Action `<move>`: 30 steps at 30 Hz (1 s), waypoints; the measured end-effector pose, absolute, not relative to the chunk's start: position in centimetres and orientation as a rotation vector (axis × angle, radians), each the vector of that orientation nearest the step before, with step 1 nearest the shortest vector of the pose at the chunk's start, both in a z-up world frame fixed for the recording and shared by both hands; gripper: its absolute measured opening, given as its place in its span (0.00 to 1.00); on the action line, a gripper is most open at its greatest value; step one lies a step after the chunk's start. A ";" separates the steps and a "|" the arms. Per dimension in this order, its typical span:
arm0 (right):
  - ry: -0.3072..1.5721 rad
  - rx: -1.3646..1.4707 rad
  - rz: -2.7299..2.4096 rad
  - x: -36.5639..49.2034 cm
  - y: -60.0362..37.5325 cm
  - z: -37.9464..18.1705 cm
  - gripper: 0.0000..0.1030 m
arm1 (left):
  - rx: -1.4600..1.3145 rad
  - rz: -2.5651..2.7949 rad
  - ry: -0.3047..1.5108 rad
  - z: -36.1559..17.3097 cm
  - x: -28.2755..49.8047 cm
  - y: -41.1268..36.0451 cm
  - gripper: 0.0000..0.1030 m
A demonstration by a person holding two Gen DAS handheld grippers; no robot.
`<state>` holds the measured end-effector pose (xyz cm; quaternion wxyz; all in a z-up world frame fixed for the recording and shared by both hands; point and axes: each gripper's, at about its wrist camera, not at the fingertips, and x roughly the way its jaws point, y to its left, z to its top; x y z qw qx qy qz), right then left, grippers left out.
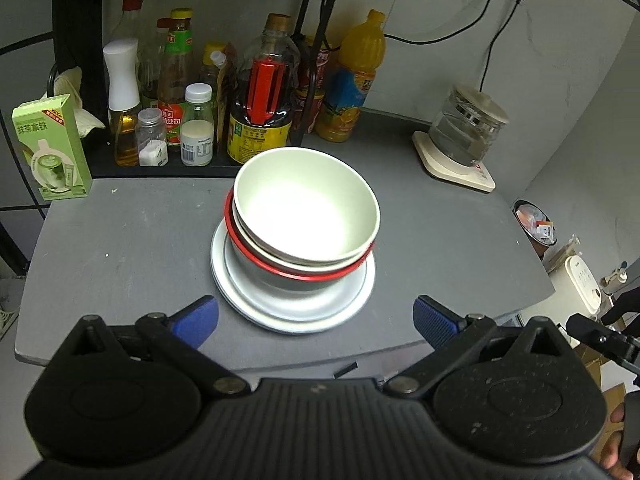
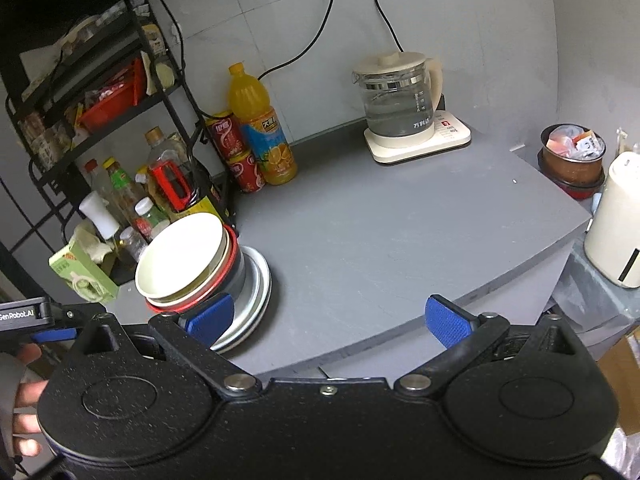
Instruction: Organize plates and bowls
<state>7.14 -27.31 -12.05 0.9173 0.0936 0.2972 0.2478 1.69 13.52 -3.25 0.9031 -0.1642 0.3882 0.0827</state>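
Hovering above the near edge of a grey table (image 1: 120, 248), the left gripper (image 1: 316, 320) has its two blue-padded fingers spread wide apart, holding nothing. Just beyond them sits the stack of dishes: a cream bowl (image 1: 306, 204) nested on top, a red-rimmed bowl (image 1: 296, 274) under it, and white plates (image 1: 296, 304) at the bottom, all resting on the table's middle. The right gripper (image 2: 330, 320) is also spread wide and empty; in its view the left blue pad overlaps the plates' edge, though whether it touches them is unclear. Behind the stack, a black wire rack (image 1: 76, 40) holds crowded sauce and oil bottles (image 1: 262, 92), standing close to the bowls' far side. A green carton (image 1: 50, 148) stands on the table's left corner beside the rack. An orange juice bottle (image 1: 354, 80) and red cans (image 2: 236, 152) stand just right of the rack. Farther right, a glass kettle (image 2: 400, 100) sits on its cream base near the wall, well apart from the dishes. A small bin (image 2: 572, 156) stands past the table's right edge.
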 end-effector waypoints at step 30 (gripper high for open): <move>0.544 0.136 0.459 1.9 -29.7 -10.6 1.00 | -0.163 0.149 0.739 -1.5 -3.1 8.6 0.99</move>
